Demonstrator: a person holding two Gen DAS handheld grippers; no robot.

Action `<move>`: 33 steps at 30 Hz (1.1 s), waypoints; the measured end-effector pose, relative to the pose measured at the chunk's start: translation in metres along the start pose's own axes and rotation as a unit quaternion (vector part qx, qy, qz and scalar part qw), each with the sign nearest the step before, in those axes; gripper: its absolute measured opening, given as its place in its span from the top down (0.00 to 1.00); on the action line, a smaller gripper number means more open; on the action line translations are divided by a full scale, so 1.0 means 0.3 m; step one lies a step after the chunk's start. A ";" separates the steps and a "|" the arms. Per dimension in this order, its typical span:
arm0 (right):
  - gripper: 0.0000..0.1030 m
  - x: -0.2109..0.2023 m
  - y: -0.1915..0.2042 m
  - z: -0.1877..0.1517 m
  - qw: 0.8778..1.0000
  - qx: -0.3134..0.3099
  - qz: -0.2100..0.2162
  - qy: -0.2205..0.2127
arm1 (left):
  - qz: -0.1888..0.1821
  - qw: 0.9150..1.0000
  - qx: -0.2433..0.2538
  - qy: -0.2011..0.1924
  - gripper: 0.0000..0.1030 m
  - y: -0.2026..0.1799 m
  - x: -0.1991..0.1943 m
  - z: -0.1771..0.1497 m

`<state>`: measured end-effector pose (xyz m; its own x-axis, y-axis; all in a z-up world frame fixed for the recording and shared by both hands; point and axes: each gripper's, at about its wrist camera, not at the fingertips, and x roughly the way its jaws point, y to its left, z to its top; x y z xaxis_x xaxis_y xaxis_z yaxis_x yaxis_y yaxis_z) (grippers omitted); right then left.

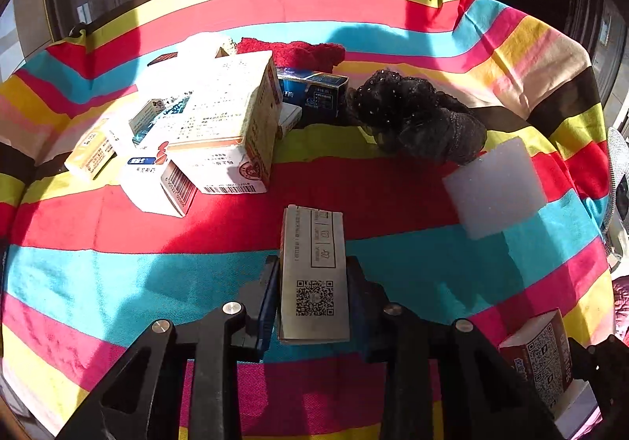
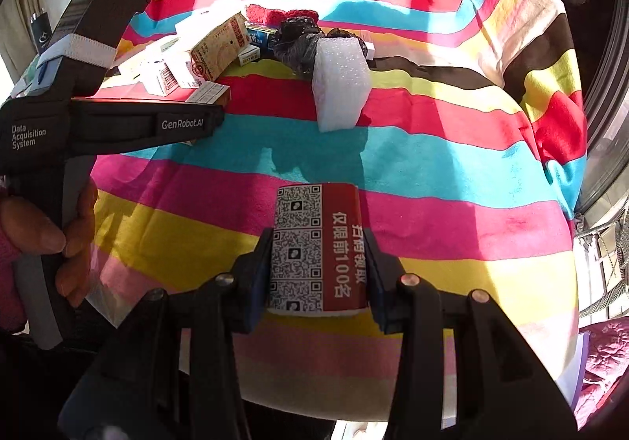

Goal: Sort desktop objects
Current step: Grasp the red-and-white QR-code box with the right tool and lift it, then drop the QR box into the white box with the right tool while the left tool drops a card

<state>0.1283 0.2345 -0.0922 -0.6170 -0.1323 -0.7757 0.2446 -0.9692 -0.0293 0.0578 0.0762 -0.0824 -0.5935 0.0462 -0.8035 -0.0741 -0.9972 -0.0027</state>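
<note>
Your left hand-held gripper (image 1: pixel 312 298) clenches the flat grey cardboard box (image 1: pixel 313 275), long axis pointing toward the tabletop's far-left box pile (image 1: pixel 204 125).

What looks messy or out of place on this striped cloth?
The pile of boxes at the far left is jumbled, boxes leaning on each other at odd angles. A crumpled black fabric lies beside it. Nothing looks spilled or broken.
</note>
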 end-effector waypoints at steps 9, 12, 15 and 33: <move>0.56 -0.056 -0.015 -0.017 0.999 0.008 -0.036 -0.013 | -0.072 0.995 0.061 -0.009 0.69 -0.072 -0.113 -0.091; 0.56 -0.122 -0.099 -0.050 0.997 0.054 -0.045 -0.028 | -0.104 0.986 0.123 -0.040 0.69 -0.192 -0.171 -0.087; 0.56 -0.208 -0.197 -0.109 0.992 0.099 -0.071 -0.043 | -0.151 0.970 0.180 -0.056 0.68 -0.318 -0.208 -0.089; 0.56 -0.441 -0.781 -0.727 0.892 0.384 -0.237 0.039 | -0.343 0.836 0.426 0.053 0.67 -1.046 -0.257 -0.424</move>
<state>0.3156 0.5242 -0.1202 -0.4538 0.3162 -0.8331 -0.6326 -0.7727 0.0514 0.2288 0.3781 -0.0954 -0.1062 0.5396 -0.8352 -0.9379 -0.3334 -0.0961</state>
